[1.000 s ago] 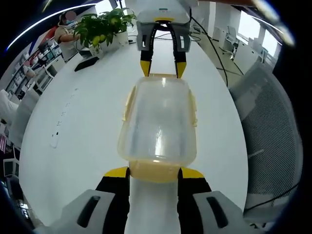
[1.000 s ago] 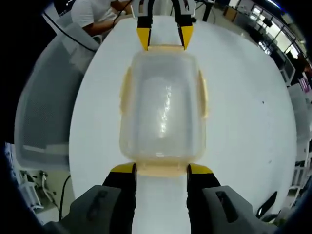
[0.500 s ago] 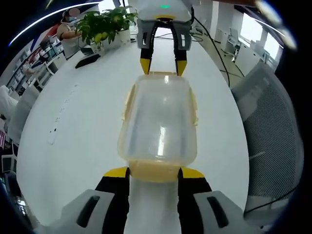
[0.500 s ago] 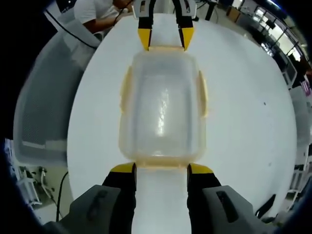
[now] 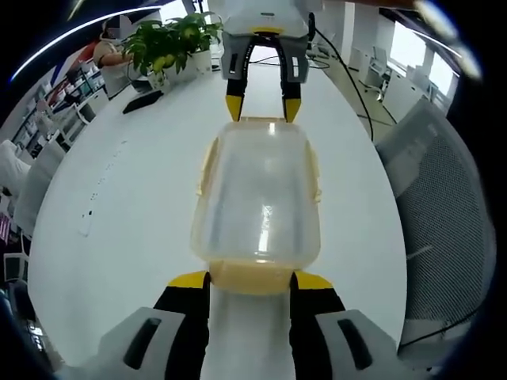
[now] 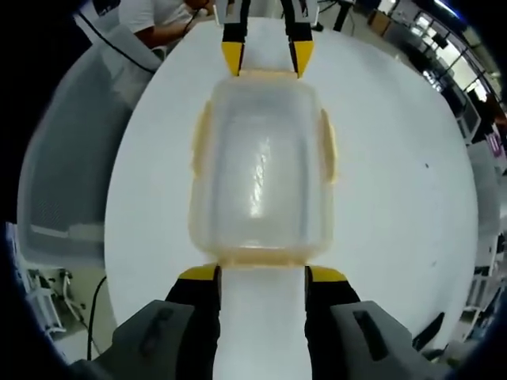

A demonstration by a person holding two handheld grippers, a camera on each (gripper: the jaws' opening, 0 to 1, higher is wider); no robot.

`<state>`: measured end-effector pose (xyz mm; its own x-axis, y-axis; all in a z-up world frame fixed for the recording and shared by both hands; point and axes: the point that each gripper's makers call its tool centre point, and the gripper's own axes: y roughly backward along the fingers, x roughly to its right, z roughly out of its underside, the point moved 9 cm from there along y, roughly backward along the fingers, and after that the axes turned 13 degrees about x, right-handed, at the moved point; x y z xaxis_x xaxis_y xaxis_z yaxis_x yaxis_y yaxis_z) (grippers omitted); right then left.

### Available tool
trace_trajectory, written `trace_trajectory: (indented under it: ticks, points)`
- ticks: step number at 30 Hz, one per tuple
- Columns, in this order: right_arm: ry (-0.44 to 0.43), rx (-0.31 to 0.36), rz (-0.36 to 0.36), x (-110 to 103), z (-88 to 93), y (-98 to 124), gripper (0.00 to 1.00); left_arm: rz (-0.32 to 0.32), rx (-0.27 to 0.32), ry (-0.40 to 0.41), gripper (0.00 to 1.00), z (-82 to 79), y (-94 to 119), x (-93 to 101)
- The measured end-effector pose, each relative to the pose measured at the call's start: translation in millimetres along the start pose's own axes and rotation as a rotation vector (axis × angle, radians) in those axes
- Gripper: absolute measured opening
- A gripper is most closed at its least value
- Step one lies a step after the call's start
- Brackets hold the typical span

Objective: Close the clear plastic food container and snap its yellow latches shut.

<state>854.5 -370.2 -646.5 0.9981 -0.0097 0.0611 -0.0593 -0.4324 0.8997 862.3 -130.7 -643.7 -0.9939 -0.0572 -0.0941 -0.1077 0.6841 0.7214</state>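
Plastic container (image 5: 258,202), probably light, slick, slightly flexy; best pressed at yellow latches (image 5: 252,277), 6 and 12 o'clock; left gripper (image 5: 249,282) and right gripper (image 6: 262,275) released, straddling end latches.

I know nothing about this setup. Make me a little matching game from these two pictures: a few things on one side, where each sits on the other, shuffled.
Things:
1. container
2. potted plant
3. mesh chair
4. left gripper

Places:
A. beside the white table, off its edge
B. at the container's near short end, a finger on each side of the yellow latch
C. at the far end of the table
D. on the table between the two grippers

Pairs: 1-D, 2-C, 3-A, 4-B
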Motion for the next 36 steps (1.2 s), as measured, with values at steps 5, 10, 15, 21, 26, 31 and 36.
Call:
trace_trajectory:
  ticks: [5, 10, 15, 21, 26, 31, 36]
  points:
    - [-0.012, 0.003, 0.013, -1, 1.8, 5, 0.41, -0.009, -0.001, 0.005, 0.35, 0.2, 3, 0.4]
    - [-0.051, 0.012, 0.038, -4, 2.9, 10, 0.41, -0.014, -0.003, 0.017, 0.36, -1.0, 7, 3.5]
    - [-0.086, 0.015, 0.085, -9, 2.9, 16, 0.4, -0.041, 0.003, 0.039, 0.36, -3.0, 13, 5.0]
    - [-0.154, 0.042, 0.143, -13, 3.9, 22, 0.4, -0.088, 0.014, 0.075, 0.37, -5.5, 20, 6.4]
    - [-0.206, 0.049, 0.209, -13, 6.1, 27, 0.38, -0.13, 0.027, 0.125, 0.37, -4.8, 24, 8.7]
    - [-0.297, 0.077, 0.288, -14, 8.2, 33, 0.38, -0.177, 0.043, 0.166, 0.35, -4.3, 28, 12.6]
    - [-0.355, 0.12, 0.329, -18, 5.6, 35, 0.39, -0.222, 0.071, 0.229, 0.35, -4.1, 29, 15.0]
